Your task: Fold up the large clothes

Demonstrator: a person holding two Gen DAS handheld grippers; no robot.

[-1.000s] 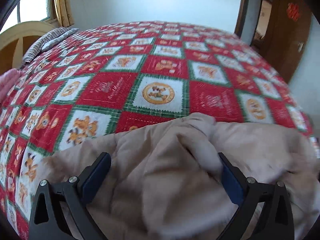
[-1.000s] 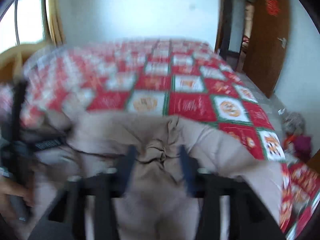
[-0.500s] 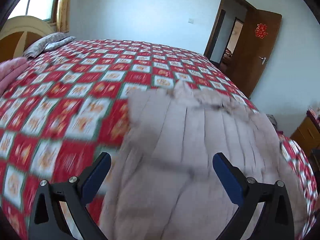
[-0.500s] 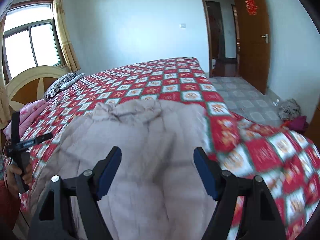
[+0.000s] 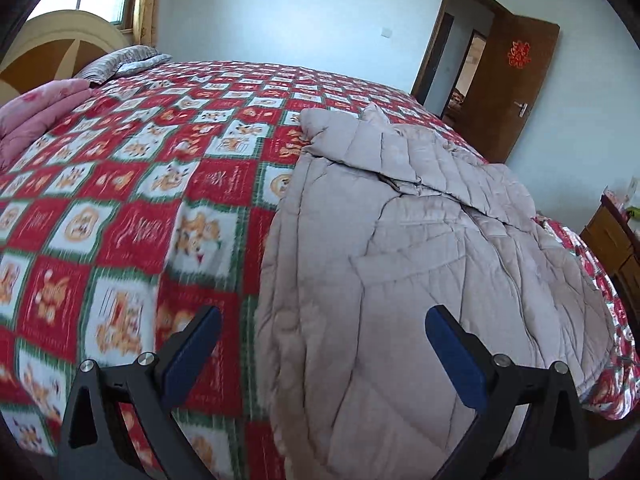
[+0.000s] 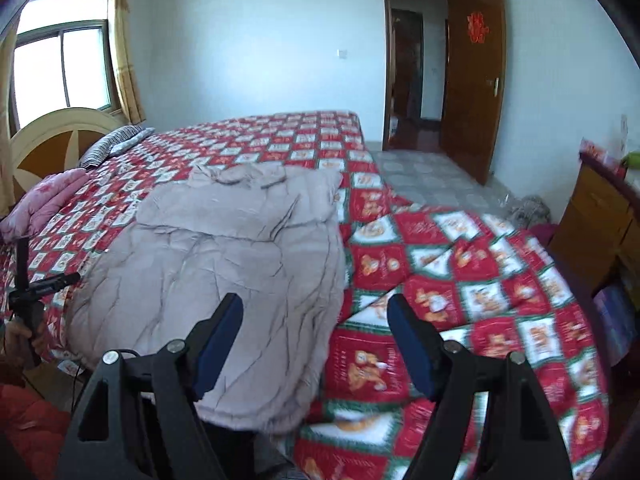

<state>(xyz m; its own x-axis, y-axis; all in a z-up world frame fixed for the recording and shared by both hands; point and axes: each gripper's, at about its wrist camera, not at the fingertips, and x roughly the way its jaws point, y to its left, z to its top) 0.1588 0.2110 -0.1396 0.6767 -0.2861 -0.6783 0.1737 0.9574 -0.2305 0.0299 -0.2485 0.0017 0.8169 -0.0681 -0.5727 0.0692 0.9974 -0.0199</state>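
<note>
A large beige quilted coat (image 5: 400,240) lies spread flat on the bed, its collar end toward the far side. My left gripper (image 5: 320,320) hovers open above the coat's near left part, with nothing between its blue pads (image 5: 192,352). In the right wrist view the coat (image 6: 224,248) fills the bed's left half. My right gripper (image 6: 315,306) hangs open over the coat's near right edge and grips nothing. At the left edge of that view a hand holds the left gripper's handle (image 6: 28,288).
The bed carries a red, white and green checked quilt (image 5: 132,184). A folded pink blanket (image 6: 48,200), a striped pillow (image 6: 112,144) and the headboard (image 6: 60,132) are at its head. A wooden cabinet (image 6: 592,216) and an open door (image 6: 472,80) stand to the right.
Both grippers have drawn back from the coat. The coat was bunched up close under the fingers a second ago and now lies spread out flat on the bed.
</note>
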